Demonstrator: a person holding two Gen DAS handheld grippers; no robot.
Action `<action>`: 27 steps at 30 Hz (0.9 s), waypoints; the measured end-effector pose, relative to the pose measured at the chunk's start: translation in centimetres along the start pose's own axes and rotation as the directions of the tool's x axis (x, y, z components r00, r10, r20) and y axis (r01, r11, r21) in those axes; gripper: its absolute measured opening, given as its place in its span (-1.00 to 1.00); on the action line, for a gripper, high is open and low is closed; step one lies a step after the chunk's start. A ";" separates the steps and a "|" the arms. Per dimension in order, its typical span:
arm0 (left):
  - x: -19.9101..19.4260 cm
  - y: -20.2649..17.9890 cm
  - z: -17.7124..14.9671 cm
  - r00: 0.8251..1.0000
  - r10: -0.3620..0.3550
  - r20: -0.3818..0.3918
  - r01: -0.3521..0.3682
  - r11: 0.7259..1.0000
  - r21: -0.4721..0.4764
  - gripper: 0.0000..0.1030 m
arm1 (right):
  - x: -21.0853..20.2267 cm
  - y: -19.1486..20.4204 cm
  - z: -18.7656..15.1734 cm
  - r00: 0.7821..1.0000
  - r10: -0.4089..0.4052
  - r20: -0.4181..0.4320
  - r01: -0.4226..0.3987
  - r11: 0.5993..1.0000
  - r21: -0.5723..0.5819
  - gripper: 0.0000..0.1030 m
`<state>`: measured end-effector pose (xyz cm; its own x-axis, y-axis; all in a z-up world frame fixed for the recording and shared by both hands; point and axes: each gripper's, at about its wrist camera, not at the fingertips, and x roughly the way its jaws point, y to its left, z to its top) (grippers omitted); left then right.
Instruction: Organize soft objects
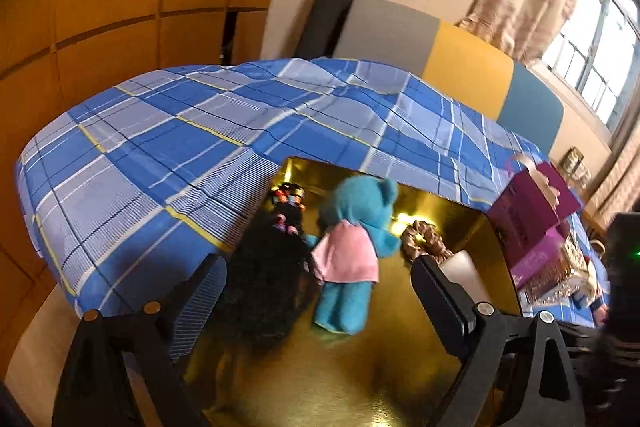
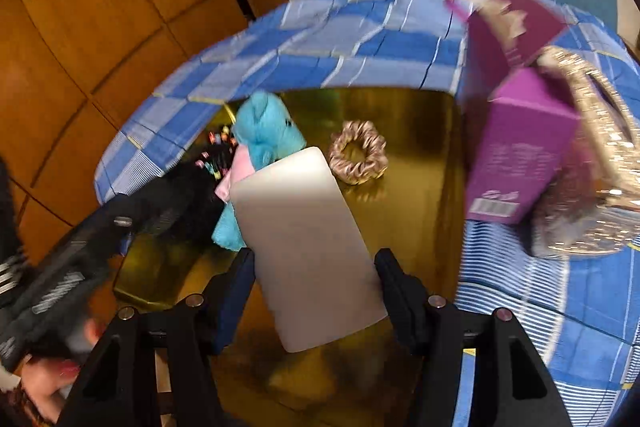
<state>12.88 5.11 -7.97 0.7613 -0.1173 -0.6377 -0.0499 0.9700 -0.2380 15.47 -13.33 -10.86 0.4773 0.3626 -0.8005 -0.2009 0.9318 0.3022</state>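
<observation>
A blue teddy bear [image 1: 352, 251] in a pink dress lies on a shiny gold board [image 1: 360, 367] on the bed; it also shows in the right wrist view [image 2: 264, 135]. A black wig with coloured clips [image 1: 264, 275] lies left of it. A tan satin scrunchie [image 2: 359, 157] lies right of the bear. My left gripper [image 1: 320, 291] is open just before the bear's legs. My right gripper [image 2: 316, 267] is shut on a flat silver-white slab [image 2: 308, 247], held above the gold board [image 2: 420, 167].
A blue plaid sheet [image 1: 200, 131] covers the bed. A purple box [image 2: 520, 147] and a glittery gold basket [image 2: 596, 187] stand at the right. Wooden wall panels lie left; a grey-yellow-teal headboard [image 1: 464, 67] and window are behind.
</observation>
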 end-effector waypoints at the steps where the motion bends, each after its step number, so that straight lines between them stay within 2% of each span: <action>1: -0.1 0.3 0.1 1.000 0.002 0.004 -0.002 1.000 -0.011 0.83 | 0.5 0.1 0.1 1.000 -0.002 -0.019 0.002 1.000 0.006 0.21; 5: -0.2 1.4 0.4 1.000 0.003 -0.002 -0.003 0.999 -0.047 0.84 | 3.0 0.3 0.8 0.997 0.011 -0.075 -0.008 1.000 0.030 0.22; 8: -0.2 1.7 0.4 1.000 -0.008 -0.009 0.007 0.997 -0.072 0.84 | 5.0 0.1 1.5 0.994 -0.014 -0.104 0.018 0.999 0.031 0.24; 12: -0.2 1.3 0.3 1.000 -0.008 -0.014 0.007 0.998 -0.059 0.85 | 6.0 -0.7 3.0 0.997 -0.054 -0.057 0.056 0.997 0.044 0.30; 15: 0.0 1.1 0.1 1.000 -0.008 -0.021 0.006 0.999 -0.050 0.85 | 5.2 -0.5 3.8 0.999 -0.030 -0.020 0.030 0.999 0.038 0.31; 17: 0.2 1.0 -0.1 1.000 -0.005 -0.030 0.003 0.999 -0.050 0.85 | 3.8 0.0 3.8 1.000 0.000 0.014 0.000 1.000 0.026 0.39; 20: 0.3 0.8 -0.4 0.999 -0.006 -0.036 0.004 0.999 -0.049 0.85 | 2.4 0.7 3.4 0.999 0.000 0.037 0.000 1.000 0.008 0.40; 23: 0.5 0.7 -0.6 0.999 -0.004 -0.043 0.002 0.999 -0.042 0.85 | 1.4 0.9 2.8 0.998 -0.015 0.063 0.016 1.000 -0.009 0.40; 27: 0.3 0.4 -0.8 0.999 -0.009 -0.040 0.007 0.999 -0.031 0.85 | 1.5 1.1 2.6 0.997 -0.058 0.055 0.059 0.998 -0.027 0.40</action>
<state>12.57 5.27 -8.81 0.7350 -0.1341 -0.6646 -0.0646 0.9619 -0.2656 18.20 -11.71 -10.43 0.5346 0.3086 -0.7867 -0.1952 0.9509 0.2403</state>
